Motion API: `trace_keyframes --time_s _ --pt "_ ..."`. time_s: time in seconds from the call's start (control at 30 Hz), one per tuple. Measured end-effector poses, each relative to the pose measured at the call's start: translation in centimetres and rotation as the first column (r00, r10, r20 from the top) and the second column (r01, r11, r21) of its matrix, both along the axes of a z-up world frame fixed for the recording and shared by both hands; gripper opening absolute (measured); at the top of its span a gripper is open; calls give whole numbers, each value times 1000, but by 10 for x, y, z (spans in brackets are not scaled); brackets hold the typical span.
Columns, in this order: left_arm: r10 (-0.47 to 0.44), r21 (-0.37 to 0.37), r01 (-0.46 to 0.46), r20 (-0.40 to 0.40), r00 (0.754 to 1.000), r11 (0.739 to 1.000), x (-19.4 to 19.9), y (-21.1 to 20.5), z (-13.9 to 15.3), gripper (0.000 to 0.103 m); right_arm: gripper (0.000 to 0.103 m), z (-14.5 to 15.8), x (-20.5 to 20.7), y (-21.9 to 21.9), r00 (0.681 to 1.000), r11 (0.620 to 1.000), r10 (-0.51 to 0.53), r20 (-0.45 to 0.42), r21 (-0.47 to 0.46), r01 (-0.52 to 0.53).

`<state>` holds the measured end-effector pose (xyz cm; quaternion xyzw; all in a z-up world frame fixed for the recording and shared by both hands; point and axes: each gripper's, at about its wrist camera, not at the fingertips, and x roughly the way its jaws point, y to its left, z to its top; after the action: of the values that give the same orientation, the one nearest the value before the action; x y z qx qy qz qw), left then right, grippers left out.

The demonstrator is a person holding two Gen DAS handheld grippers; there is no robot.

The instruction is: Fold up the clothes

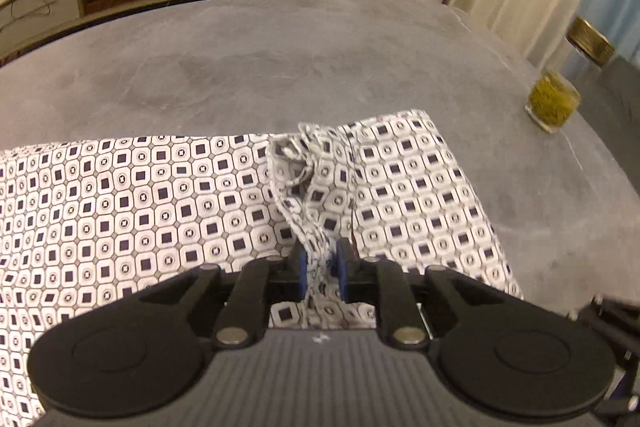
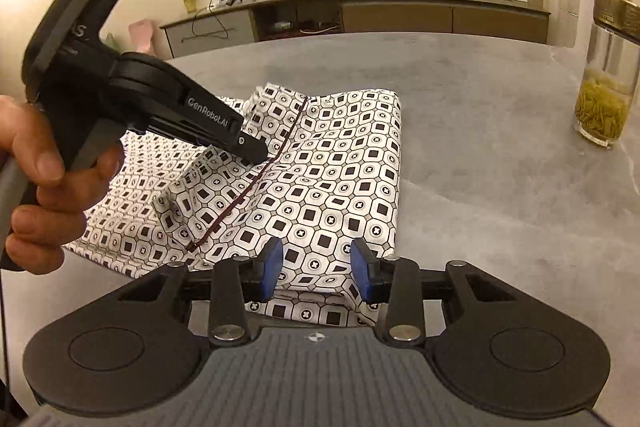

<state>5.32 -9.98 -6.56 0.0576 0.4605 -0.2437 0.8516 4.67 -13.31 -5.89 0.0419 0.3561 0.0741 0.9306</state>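
A white garment (image 1: 140,195) with a black square-and-circle print lies on the grey table (image 1: 280,59). My left gripper (image 1: 320,269) is shut on a raised fold of this garment, which bunches up between the blue pads. In the right wrist view the garment (image 2: 332,179) lies partly folded, with a dark seam line across it. My left gripper (image 2: 252,149) shows there from the side, held by a hand, pinching the cloth. My right gripper (image 2: 316,269) is open, its blue pads either side of the garment's near edge, holding nothing.
A glass jar of yellow-green strands (image 2: 604,103) with a gold lid stands on the table to the right, also in the left wrist view (image 1: 554,99). A long sideboard (image 2: 360,11) with small items runs along the far wall.
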Motion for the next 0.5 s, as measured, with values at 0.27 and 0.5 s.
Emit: trace_keyframes --time_s 0.27,0.5 --pt "-11 24 10 45 999 1000 -25 9 2 6 40 -4 14 1 1000 999 2 -26 -50 -4" --pt "-18 25 17 46 999 1000 -31 9 3 7 40 38 52 -12 998 994 45 39 -104 -41"
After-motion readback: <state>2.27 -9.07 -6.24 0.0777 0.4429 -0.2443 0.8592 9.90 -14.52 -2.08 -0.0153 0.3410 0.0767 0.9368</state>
